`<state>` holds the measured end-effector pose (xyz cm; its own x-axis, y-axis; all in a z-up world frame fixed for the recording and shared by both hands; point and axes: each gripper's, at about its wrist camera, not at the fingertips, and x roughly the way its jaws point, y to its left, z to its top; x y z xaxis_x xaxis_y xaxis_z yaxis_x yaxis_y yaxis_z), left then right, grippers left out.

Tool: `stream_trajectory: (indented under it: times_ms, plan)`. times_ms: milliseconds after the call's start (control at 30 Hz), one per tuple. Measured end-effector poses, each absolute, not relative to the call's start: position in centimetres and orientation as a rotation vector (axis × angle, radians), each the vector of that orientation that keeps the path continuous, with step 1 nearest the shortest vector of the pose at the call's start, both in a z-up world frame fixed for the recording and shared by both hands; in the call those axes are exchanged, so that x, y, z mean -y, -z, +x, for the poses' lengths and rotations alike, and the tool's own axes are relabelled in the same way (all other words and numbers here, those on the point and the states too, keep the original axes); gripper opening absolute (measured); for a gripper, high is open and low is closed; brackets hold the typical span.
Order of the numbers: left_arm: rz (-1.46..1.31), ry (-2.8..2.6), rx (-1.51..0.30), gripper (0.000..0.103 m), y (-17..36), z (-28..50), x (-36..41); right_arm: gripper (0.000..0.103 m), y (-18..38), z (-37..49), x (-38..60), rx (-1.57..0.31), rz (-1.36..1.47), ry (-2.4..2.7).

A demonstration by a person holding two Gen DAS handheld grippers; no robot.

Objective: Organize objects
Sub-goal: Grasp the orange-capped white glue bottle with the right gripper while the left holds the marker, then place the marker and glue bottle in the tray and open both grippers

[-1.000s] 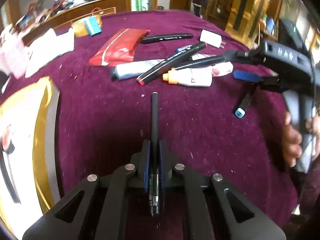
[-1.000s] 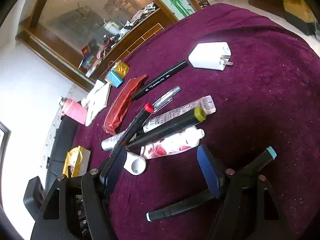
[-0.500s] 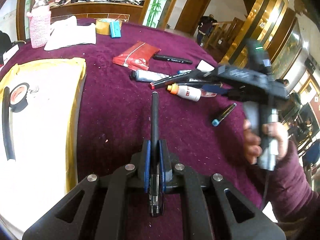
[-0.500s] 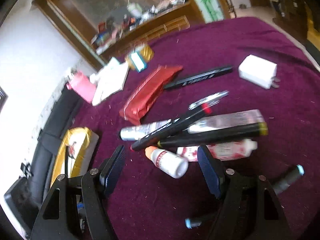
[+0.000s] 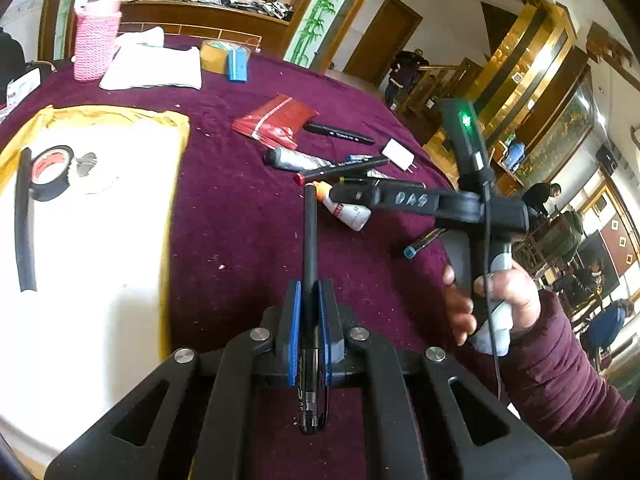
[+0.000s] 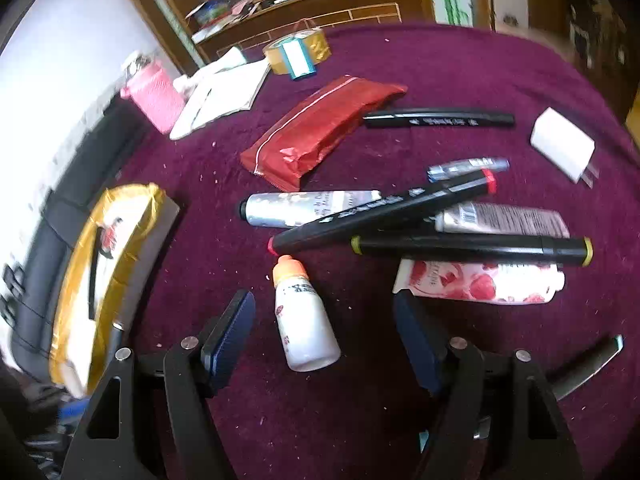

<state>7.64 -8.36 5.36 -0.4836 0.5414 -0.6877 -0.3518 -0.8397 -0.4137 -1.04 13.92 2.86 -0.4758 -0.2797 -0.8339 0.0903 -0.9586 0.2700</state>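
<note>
My left gripper (image 5: 310, 308) is shut on a thin black pen (image 5: 310, 232) that sticks out forward above the purple tablecloth (image 5: 248, 220). My right gripper (image 6: 322, 312) hangs over a small white bottle with an orange cap (image 6: 304, 320). The bottle lies between its blue pads, which do not touch it, and the jaws are closing. In the left wrist view the right gripper (image 5: 340, 194) reaches over that bottle (image 5: 346, 212), held by a hand in a maroon sleeve (image 5: 500, 300). Beyond lie a red-tipped marker (image 6: 380, 212), a yellow-tipped marker (image 6: 472, 246) and tubes (image 6: 304, 208).
A white tray with a gold rim (image 5: 176, 184) sits at the left, holding a black tape roll (image 5: 50, 172). A red pouch (image 6: 320, 132), a white charger (image 6: 562, 148), a tape roll (image 6: 298, 54) and a pink bottle (image 6: 154, 96) lie farther back. A blue-tipped marker (image 5: 420, 242) rests near the right gripper.
My right gripper has moved left from the blue-tipped marker to over the white bottle, and its jaws have narrowed a little. The left gripper rose and turned with the pen; more tray shows.
</note>
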Motion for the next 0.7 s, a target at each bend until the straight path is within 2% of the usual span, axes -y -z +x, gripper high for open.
stream_trajectory:
  times_ms: [133, 167, 300, 400, 567, 700]
  plan:
    - [-1.159, -2.363, 0.316, 0.006, -6.3, 8.0, 10.3, 0.028, -2.1, -1.4, -11.6, 0.140, 1.529, 2.536]
    - [-1.154, -2.381, 0.325, 0.006, -6.7, 8.1, 11.1, 0.023, -2.0, -1.3, -11.3, 0.107, 1.521, 2.565]
    - [-1.147, -2.468, 0.349, 0.006, -7.5, 8.3, 14.5, 0.023, -2.1, -0.8, -11.5, 0.146, 1.516, 2.570]
    - [-1.179, -2.520, 0.369, 0.006, -7.5, 8.0, 17.0, 0.023, -2.5, -0.2, -12.2, 0.255, 1.510, 2.532]
    - [-1.280, -2.560, 0.366, 0.006, -6.6, 6.4, 20.1, 0.024, -5.0, 0.6, -12.2, 0.423, 1.434, 2.449]
    - [-1.363, -2.556, 0.355, 0.006, -5.9, 4.3, 21.4, 0.024, -7.3, 0.8, -9.1, 0.450, 1.372, 2.355]
